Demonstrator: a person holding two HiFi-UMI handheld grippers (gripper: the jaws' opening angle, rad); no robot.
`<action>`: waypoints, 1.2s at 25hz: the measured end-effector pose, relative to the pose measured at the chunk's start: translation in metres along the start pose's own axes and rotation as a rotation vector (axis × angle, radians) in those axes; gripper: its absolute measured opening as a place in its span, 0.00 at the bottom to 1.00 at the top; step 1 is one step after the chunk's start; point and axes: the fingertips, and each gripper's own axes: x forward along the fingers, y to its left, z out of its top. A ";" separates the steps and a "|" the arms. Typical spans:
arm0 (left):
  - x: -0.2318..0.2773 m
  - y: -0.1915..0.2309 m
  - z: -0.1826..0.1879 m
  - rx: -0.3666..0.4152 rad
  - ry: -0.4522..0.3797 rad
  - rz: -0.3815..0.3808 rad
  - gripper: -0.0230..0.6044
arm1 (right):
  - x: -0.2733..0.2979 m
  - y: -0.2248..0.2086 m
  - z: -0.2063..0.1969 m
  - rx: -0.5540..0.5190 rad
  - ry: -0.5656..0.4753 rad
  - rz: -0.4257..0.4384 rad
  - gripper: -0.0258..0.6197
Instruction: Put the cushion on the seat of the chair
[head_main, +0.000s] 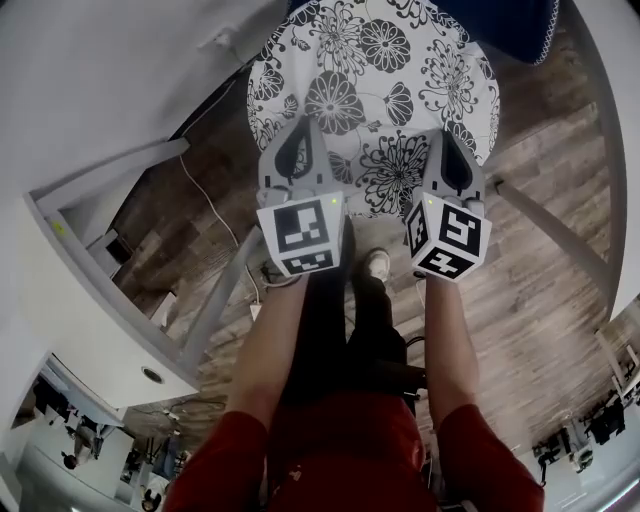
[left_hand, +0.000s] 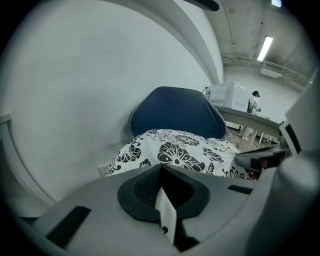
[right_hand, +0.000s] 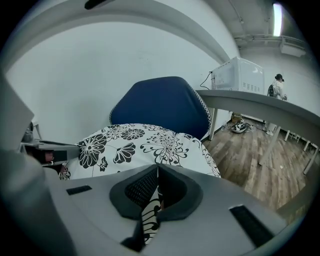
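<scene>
The floral cushion (head_main: 380, 60) lies at twelve o'clock in the head view, its far edge against the blue chair back (head_main: 510, 25) at one o'clock; the seat is hidden beneath it, so whether it rests fully there cannot be told; the left gripper (head_main: 298, 130) grips the cushion's near edge at seven o'clock, jaws pinched together on a thin fold of white fabric; the right gripper (head_main: 447, 140) grips the near edge at five o'clock, jaws likewise closed on a patterned fold; forearms in red sleeves (head_main: 215, 465) reach forward at six o'clock; a white table (head_main: 90, 310) stands at nine o'clock on the wooden floor (head_main: 540, 300).
</scene>
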 end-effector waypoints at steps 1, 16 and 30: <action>-0.001 0.000 0.000 0.000 0.003 0.001 0.08 | -0.001 0.000 0.000 0.003 0.002 -0.001 0.09; -0.011 -0.007 0.004 0.037 -0.061 0.085 0.08 | 0.002 -0.005 0.008 -0.003 -0.072 0.068 0.09; 0.008 -0.002 -0.015 0.030 -0.042 0.062 0.08 | 0.019 -0.005 -0.009 -0.009 -0.041 0.061 0.09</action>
